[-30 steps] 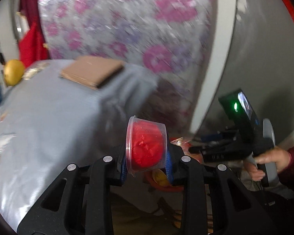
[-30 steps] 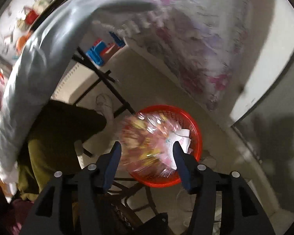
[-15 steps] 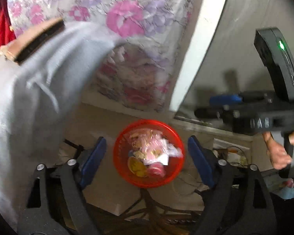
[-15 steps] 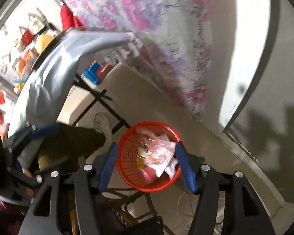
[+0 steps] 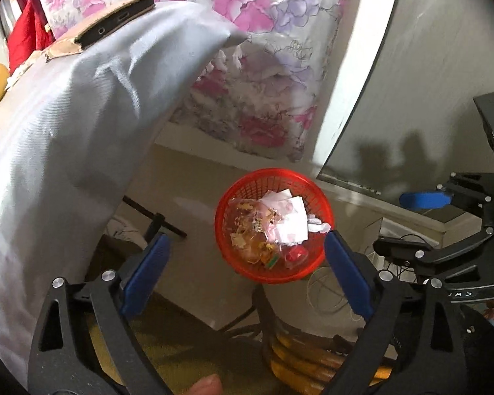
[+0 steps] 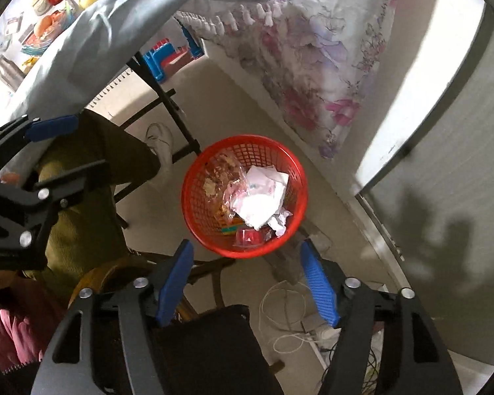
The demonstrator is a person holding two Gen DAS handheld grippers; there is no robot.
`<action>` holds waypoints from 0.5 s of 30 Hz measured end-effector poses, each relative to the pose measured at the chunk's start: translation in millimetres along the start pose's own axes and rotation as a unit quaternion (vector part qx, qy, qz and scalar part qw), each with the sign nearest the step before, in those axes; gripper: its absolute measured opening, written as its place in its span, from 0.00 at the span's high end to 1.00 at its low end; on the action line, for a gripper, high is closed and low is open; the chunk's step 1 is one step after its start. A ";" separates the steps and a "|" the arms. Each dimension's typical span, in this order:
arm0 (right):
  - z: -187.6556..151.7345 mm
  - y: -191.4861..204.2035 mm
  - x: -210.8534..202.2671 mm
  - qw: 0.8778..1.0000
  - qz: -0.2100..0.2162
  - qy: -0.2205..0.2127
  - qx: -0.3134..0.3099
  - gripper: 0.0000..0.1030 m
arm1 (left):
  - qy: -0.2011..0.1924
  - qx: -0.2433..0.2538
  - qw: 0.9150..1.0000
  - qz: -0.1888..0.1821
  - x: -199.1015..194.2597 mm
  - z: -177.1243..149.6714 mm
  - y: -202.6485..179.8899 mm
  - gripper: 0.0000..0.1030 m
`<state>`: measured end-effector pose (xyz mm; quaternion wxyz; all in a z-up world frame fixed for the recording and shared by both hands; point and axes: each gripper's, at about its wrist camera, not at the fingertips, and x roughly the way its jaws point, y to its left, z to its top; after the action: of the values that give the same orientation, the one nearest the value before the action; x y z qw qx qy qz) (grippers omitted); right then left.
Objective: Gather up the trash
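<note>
My left gripper [image 5: 243, 275], a second ago clamped on a clear cup of red stuff, has just been opening and hangs wide, empty. My right gripper [image 6: 245, 283] has opened too, empty. Below both: the red mesh basket [image 5: 233, 197], holding wrappers, crumpled paper, and that cup [image 5: 294, 256].

My worktop [image 5: 66, 138] wears a grey cloth; a brown-covered phone [image 5: 115, 21] lies at its far corner. Beyond hangs a flowered curtain [image 5: 270, 65]. Under the worktop I see a blue stool [image 6: 163, 54] on the floor [image 6: 247, 121], white cable [image 6: 280, 299] nearer me
</note>
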<state>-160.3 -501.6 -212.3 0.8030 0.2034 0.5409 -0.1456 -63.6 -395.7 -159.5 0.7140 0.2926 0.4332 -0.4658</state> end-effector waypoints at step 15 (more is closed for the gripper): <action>2.8 16.2 -1.5 1.000 -0.007 -0.001 -0.025 0.29 | 0.015 -0.008 1.000 0.012 2.5 -7.1 0.1 0.10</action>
<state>-151.1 -488.8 -207.2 0.8073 0.1796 0.5449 -0.1378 -65.6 -390.8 -165.0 0.7149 0.2994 0.4442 -0.4494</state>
